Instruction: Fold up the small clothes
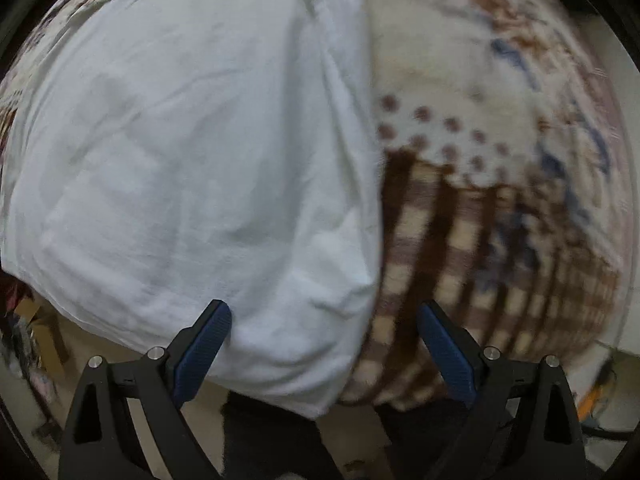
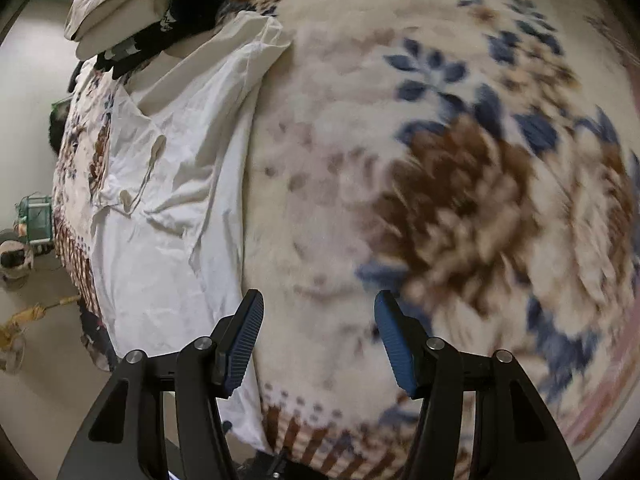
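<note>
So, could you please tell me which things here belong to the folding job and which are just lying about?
Job:
- white garment
- left gripper, open
- right gripper, open

Lying about:
- floral blanket
- pile of beige and black clothes
- clutter on the floor

I see a white garment [image 1: 192, 168] spread flat and creased, its edge just beyond my left tool's fingertips. From my right tool it [image 2: 172, 216] lies ahead and to the left, lengthwise, with a sleeve folded in and a neckline at the far end.
</note>
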A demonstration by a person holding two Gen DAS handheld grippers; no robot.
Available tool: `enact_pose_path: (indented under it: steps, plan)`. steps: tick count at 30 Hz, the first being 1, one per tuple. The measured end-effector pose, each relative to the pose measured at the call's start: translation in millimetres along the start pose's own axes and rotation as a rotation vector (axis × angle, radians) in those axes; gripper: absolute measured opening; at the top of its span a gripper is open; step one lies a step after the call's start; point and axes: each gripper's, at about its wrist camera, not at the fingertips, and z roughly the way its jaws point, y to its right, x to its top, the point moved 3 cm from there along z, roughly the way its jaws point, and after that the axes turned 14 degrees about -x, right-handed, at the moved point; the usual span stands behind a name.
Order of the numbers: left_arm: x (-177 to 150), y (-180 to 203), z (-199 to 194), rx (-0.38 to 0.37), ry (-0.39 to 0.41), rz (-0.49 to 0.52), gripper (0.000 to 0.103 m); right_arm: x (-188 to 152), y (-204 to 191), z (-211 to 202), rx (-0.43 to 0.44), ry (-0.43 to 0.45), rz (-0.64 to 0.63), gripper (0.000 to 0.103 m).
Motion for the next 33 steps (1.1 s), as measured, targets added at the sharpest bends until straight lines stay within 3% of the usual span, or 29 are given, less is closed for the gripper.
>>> enact_pose_path:
  steps: [2, 3, 5, 7, 10, 14, 15, 16, 18, 19, 26, 33]
  plan:
    - [2, -5, 1, 0.012, 0.042, -0.027, 0.094, 19, -5, 11, 0.044, 0.014, 0.001, 0.06]
    - [4, -9, -1, 0.022, 0.075, -0.039, 0.086, 31, -9, 17, 0.072, 0.026, 0.007, 0.06]
    - [6, -13, -4, 0.031, 0.118, -0.054, 0.066, 56, -16, 25, 0.111, 0.047, 0.024, 0.06]
    - [8, -18, -11, 0.035, 0.156, -0.059, 0.03, 86, -24, 35, 0.16, 0.066, 0.059, 0.06]
    - [9, -25, -23, 0.026, 0.199, -0.068, 0.007, 123, -34, 51, 0.21, 0.068, 0.114, 0.06]
    - [7, -35, -37, 0.008, 0.236, -0.08, 0.004, 161, -49, 72, 0.234, 0.06, 0.169, 0.058]
    - [7, -38, -41, 0.003, 0.244, -0.082, 0.004, 168, -52, 74, 0.248, 0.064, 0.169, 0.05]
    - [7, -41, -46, -0.001, 0.25, -0.086, 0.004, 172, -55, 76, 0.25, 0.063, 0.166, 0.031]
    - [7, -48, -56, -0.011, 0.266, -0.098, 0.004, 177, -59, 79, 0.277, 0.049, 0.185, 0.012]
    - [5, -53, -61, -0.017, 0.271, -0.104, 0.003, 177, -62, 76, 0.28, 0.054, 0.191, 0.009]
    - [14, -92, -117, -0.08, 0.282, -0.191, 0.003, 169, -91, 16, 0.237, 0.108, 0.125, 0.007]
    - [32, -171, -189, -0.084, 0.339, -0.238, 0.003, 180, -174, -43, 0.106, 0.133, 0.026, 0.007]
